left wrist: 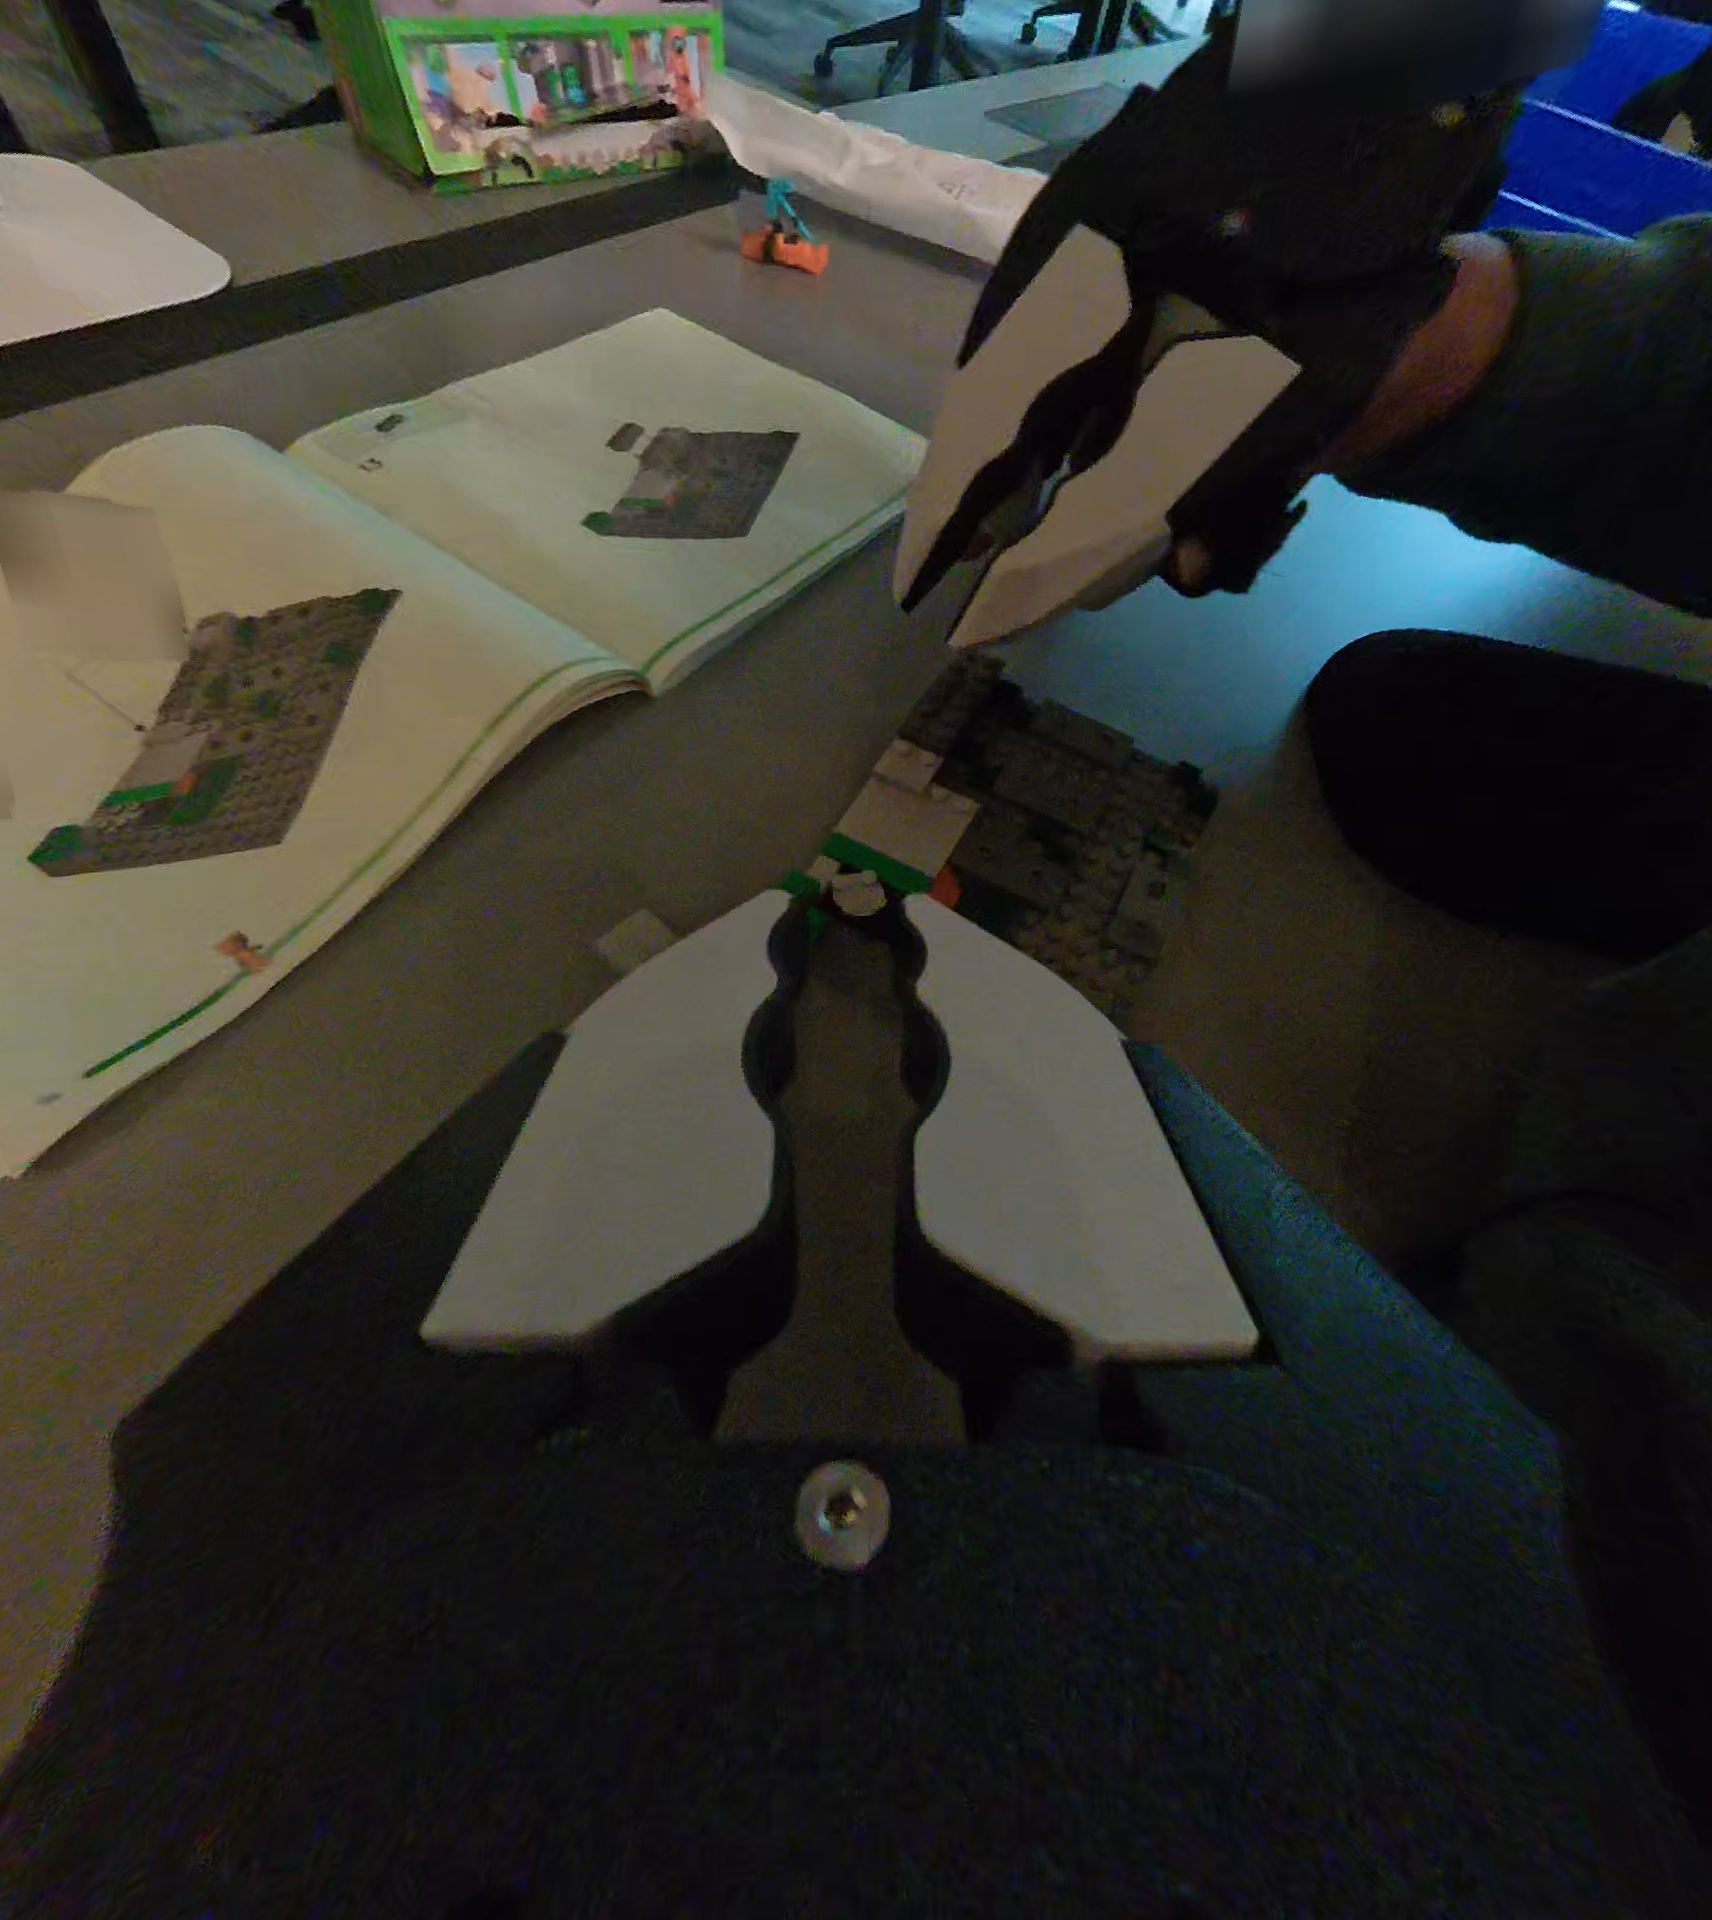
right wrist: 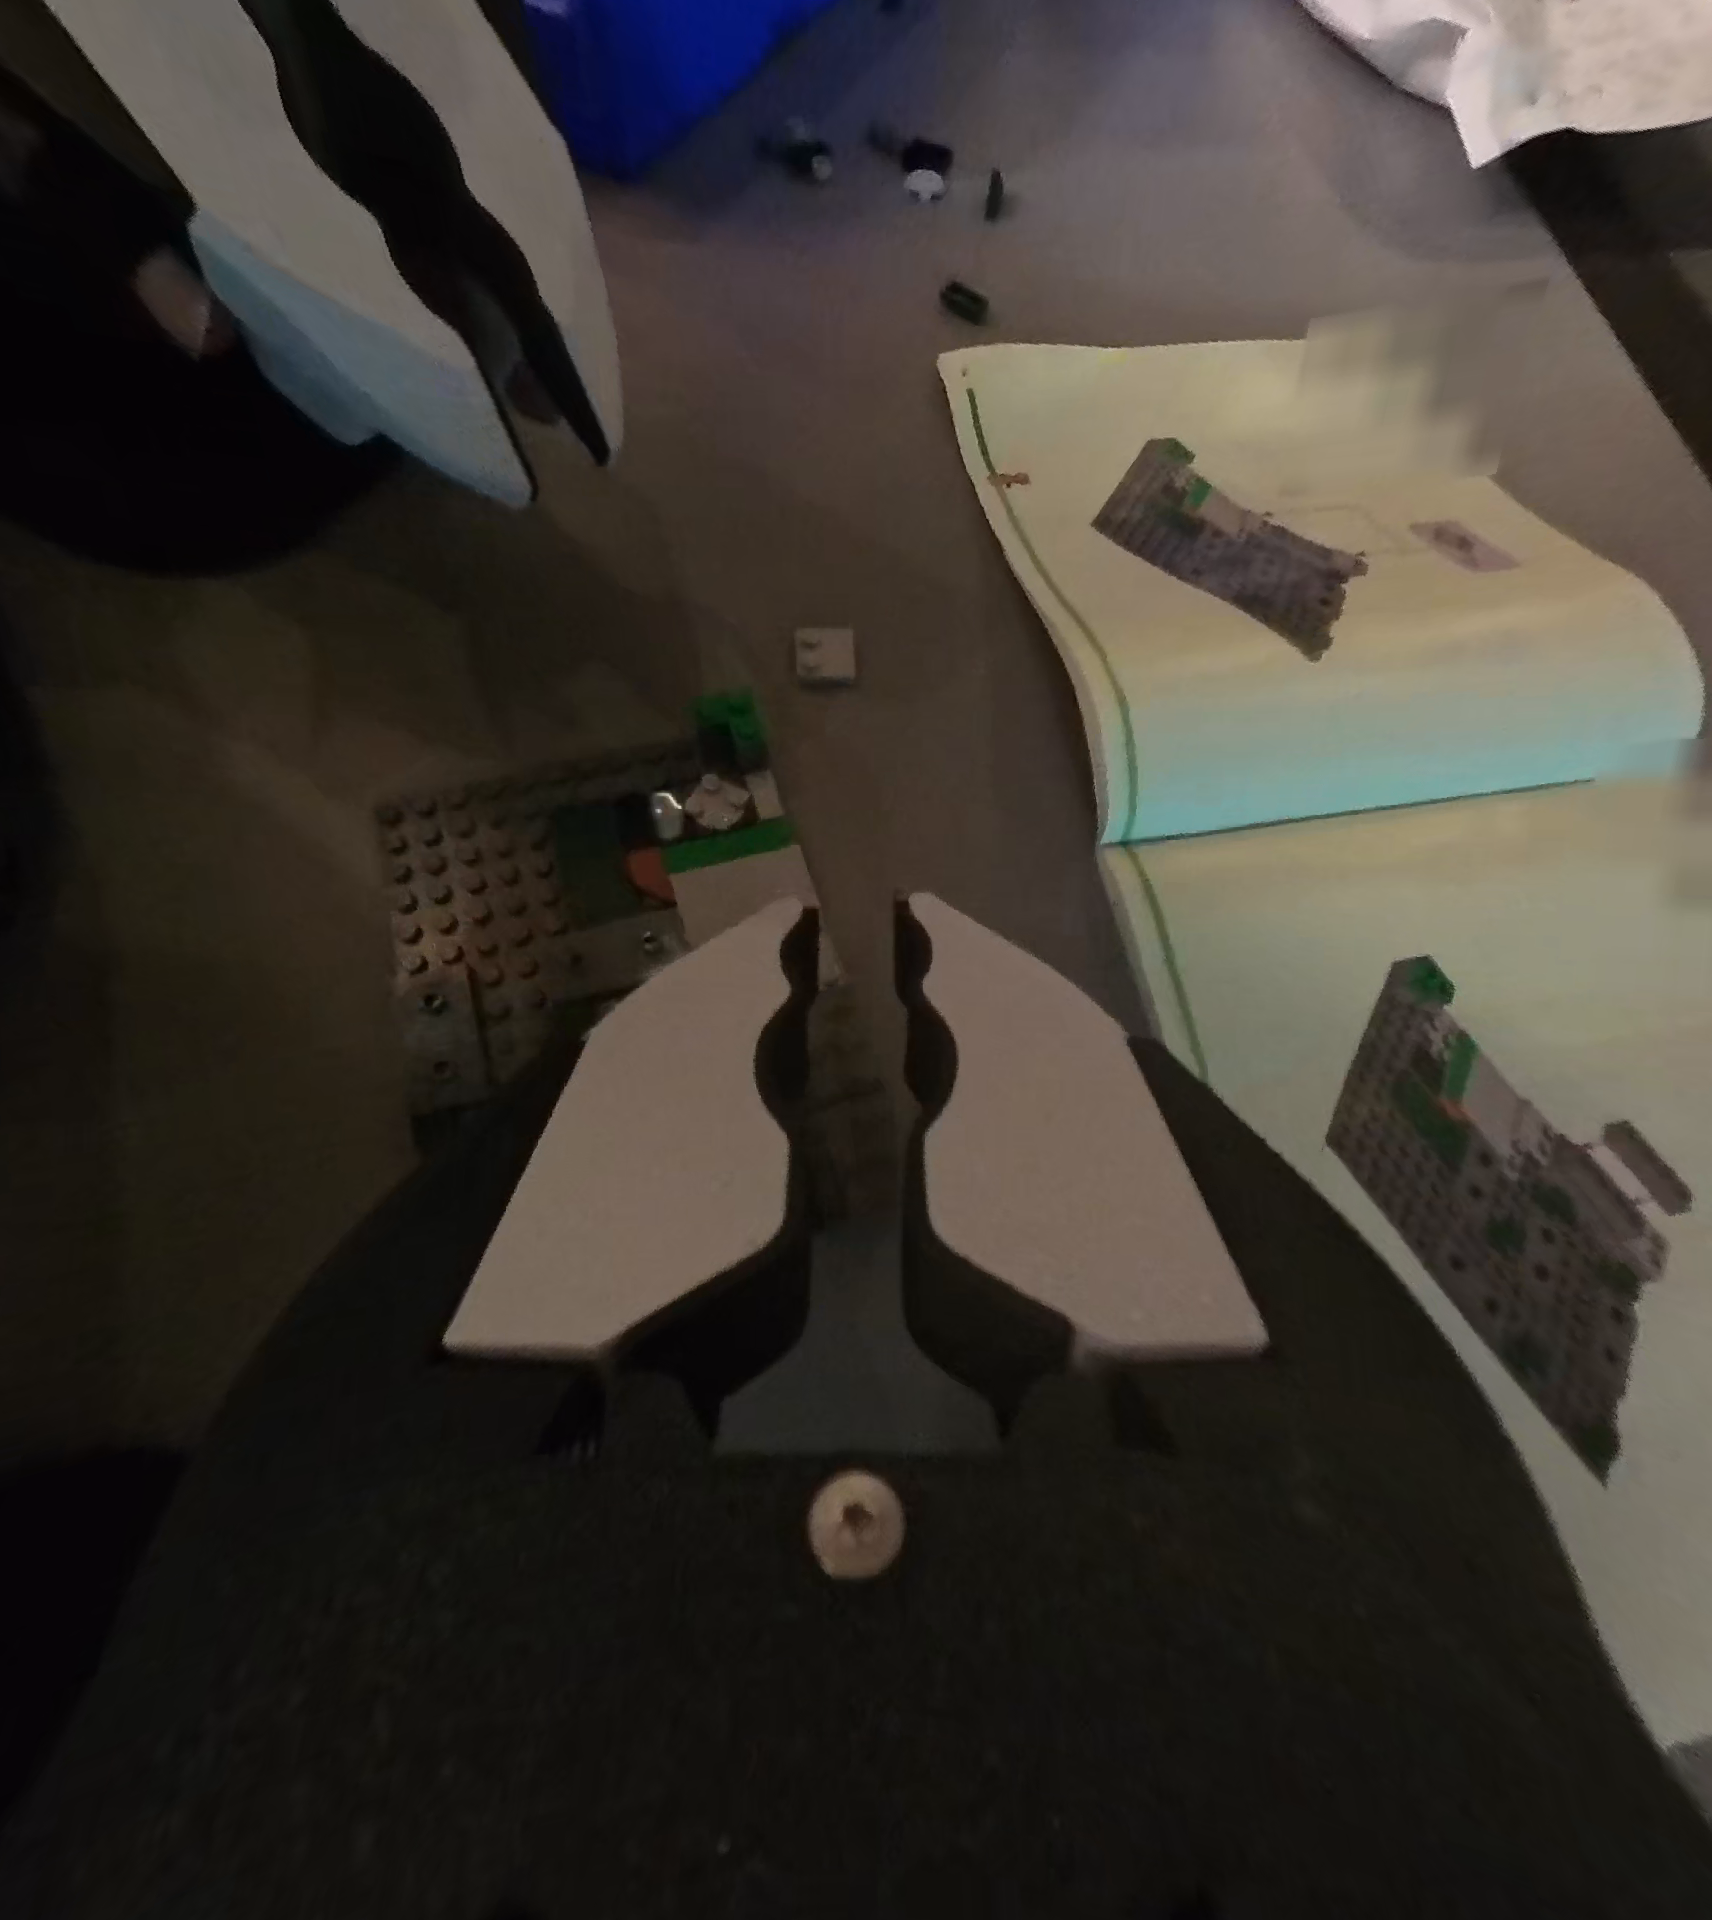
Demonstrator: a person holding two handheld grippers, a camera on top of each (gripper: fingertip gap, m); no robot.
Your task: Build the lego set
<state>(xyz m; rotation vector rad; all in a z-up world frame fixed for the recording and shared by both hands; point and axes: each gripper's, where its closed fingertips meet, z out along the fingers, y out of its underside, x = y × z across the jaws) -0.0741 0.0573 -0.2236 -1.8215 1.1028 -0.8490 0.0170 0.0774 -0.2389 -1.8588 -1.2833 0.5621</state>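
Lego base (right wrist: pixel 478 914) at table edge; left gripper (left wrist: pixel 857 899) pinches small white piece (left wrist: pixel 857 894), right gripper (right wrist: pixel 857 914) narrowly parted.

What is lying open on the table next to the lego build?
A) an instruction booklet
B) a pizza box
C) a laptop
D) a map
A: the instruction booklet lies open flat on the table, its pages showing pictures of the same grey studded lego build that sits beside it.
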